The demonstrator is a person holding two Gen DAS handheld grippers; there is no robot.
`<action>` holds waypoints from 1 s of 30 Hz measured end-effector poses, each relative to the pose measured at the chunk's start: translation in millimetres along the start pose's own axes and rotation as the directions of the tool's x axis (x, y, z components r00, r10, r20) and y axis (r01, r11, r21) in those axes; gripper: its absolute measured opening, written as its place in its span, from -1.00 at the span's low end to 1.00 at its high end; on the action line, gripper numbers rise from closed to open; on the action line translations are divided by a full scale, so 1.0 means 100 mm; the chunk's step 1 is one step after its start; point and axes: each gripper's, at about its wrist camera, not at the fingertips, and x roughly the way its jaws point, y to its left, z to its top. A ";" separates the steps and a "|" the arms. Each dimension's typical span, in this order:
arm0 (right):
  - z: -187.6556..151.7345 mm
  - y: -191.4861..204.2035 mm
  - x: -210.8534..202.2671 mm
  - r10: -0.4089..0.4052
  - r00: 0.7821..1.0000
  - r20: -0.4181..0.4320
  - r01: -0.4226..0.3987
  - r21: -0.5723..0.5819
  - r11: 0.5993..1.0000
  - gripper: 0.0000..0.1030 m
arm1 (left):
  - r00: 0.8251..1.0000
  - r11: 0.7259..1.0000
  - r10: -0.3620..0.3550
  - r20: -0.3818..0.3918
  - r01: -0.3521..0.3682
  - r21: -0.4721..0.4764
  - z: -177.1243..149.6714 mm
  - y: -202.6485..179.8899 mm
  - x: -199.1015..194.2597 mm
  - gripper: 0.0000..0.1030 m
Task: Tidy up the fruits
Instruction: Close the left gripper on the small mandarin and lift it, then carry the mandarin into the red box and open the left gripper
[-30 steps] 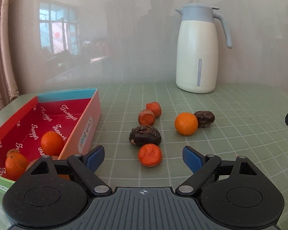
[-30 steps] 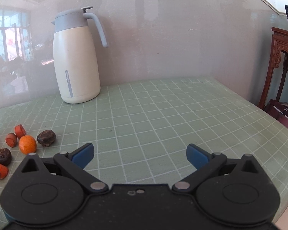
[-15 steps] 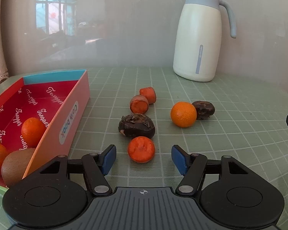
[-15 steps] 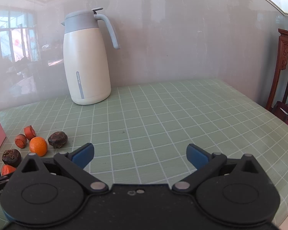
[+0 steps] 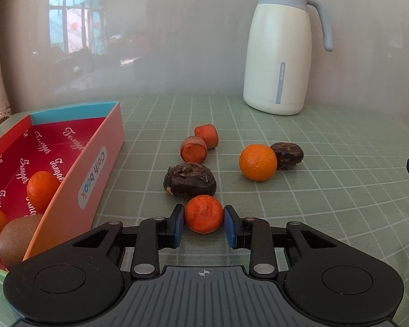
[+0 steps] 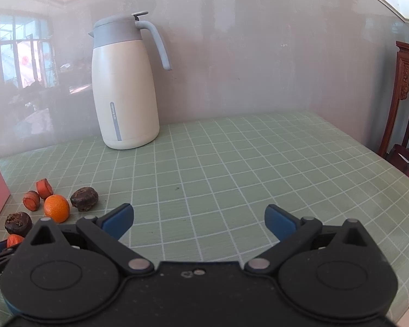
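Left tongs (image 5: pixel 204 223) closed on carrot piece (image 5: pixel 203 213), dark fruit (image 5: pixel 189 179) touching behind.

Box (image 5: pixel 95 163) left of loose fruit (image 5: pixel 257 162); jug (image 5: pixel 280 54) behind, on table (image 5: pixel 340 190).

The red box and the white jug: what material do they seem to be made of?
Red box: probably cardboard, with a smooth printed finish; its walls are thin and flat with sharp folded edges and printed lettering.
White jug: a hard, matte cream body with a grey lid and handle, likely plastic or coated metal; the look does not settle which.
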 end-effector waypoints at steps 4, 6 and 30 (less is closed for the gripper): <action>-0.01 0.01 -0.02 0.002 1.000 0.000 -0.002 -0.007 1.000 1.00 | 1.000 1.000 -0.002 0.017 0.002 0.015 -0.01 -0.02 -0.03 -0.39; -0.01 0.01 -0.02 0.002 1.000 0.000 -0.002 -0.007 1.000 1.00 | 1.000 1.000 -0.002 0.028 0.001 0.023 -0.01 -0.03 -0.05 -0.39; 0.00 0.08 -0.03 0.013 1.000 0.003 -0.013 -0.011 1.000 1.00 | 0.968 0.997 0.067 0.244 -0.072 0.014 0.09 0.17 -0.50 -0.39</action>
